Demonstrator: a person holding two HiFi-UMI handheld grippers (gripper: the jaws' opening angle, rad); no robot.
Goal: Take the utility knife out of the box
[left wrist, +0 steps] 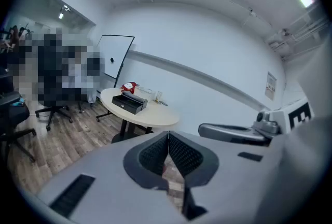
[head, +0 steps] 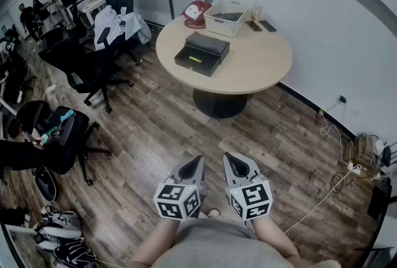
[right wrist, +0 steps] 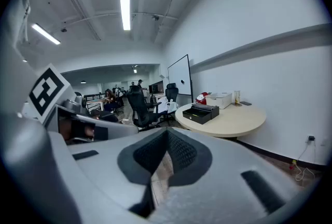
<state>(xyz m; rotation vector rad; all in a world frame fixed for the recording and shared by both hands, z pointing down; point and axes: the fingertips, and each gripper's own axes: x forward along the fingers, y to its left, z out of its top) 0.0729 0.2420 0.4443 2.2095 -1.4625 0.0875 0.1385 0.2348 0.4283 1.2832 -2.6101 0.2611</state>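
Observation:
A black box (head: 201, 53) stands on a round beige table (head: 260, 65) far ahead, its drawer pulled out with a yellow-marked object inside. The same box (left wrist: 129, 103) shows small in the left gripper view and again as the box (right wrist: 201, 112) in the right gripper view. My left gripper (head: 196, 163) and right gripper (head: 230, 159) are held side by side close to my body, over the wooden floor, well short of the table. Both have their jaws together with nothing between them. In their own views the left gripper (left wrist: 168, 137) and right gripper (right wrist: 167, 133) show tips touching.
A white basket (head: 226, 18), a red toy (head: 196, 13), a cup (head: 257, 10) and two phones (head: 260, 26) sit at the table's back. Office chairs (head: 93, 68) stand at the left. Cables and a power strip (head: 347, 167) lie by the right wall.

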